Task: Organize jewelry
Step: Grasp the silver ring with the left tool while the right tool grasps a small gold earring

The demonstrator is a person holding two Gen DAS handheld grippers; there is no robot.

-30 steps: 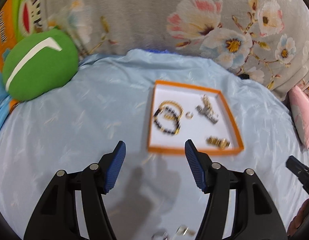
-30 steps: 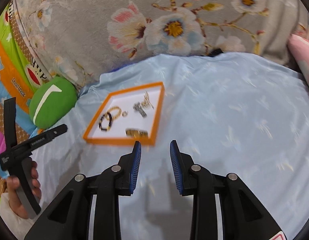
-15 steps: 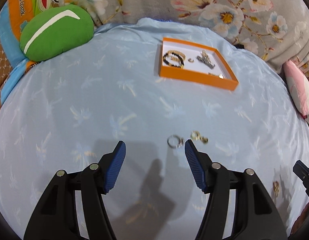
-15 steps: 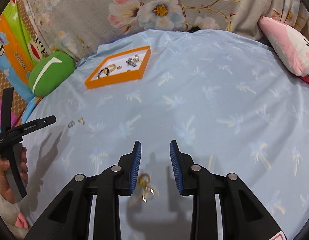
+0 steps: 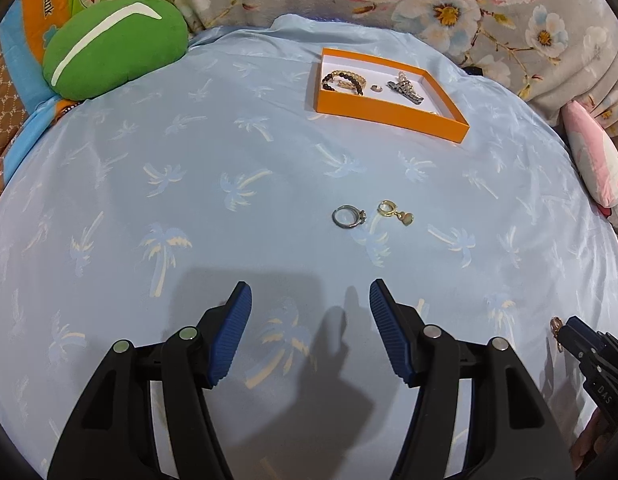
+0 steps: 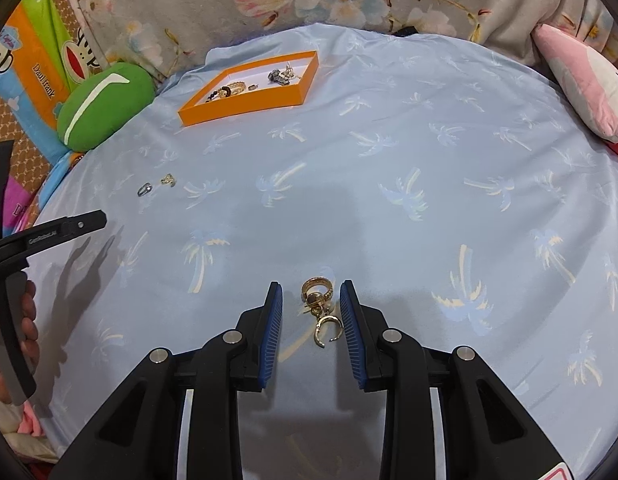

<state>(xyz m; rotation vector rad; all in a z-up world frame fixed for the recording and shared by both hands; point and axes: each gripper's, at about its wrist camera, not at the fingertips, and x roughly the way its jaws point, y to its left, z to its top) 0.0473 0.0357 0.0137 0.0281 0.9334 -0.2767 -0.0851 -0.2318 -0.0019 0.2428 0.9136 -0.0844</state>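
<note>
On the left, the left gripper (image 5: 310, 330) hangs with its jaws wide apart and nothing between them, over bare blue sheet (image 5: 109, 240). Ahead of it lie a silver ring (image 5: 349, 216) and, just to the ring's right, a gold hoop earring (image 5: 395, 213) with a small drop, close together but apart. Coming down on the ring could nudge the earring aside, or pinch a fold of the soft sheet along with it (the cloth looks slick, so thin metal may skate away from a pad).

Farther right, the right gripper (image 6: 311, 322) has its jaws partly apart, straddling a small cluster of gold pieces (image 6: 319, 306): a gold ring at the far end and an open hoop nearer the camera, touching or tangled; I cannot tell which. Closing here may catch only one piece and leave the rest, or lift a tangle that drops something on the way.

The orange tray (image 6: 245, 106) sits at the far side of the sheet, already holding bracelets and a few other pieces. The path to it is open, with a green cushion (image 6: 103, 106) off to its left and a pink plush pillow (image 6: 581, 80) at the right edge. The tray's raised wall is the edge to clear when delivering.
</note>
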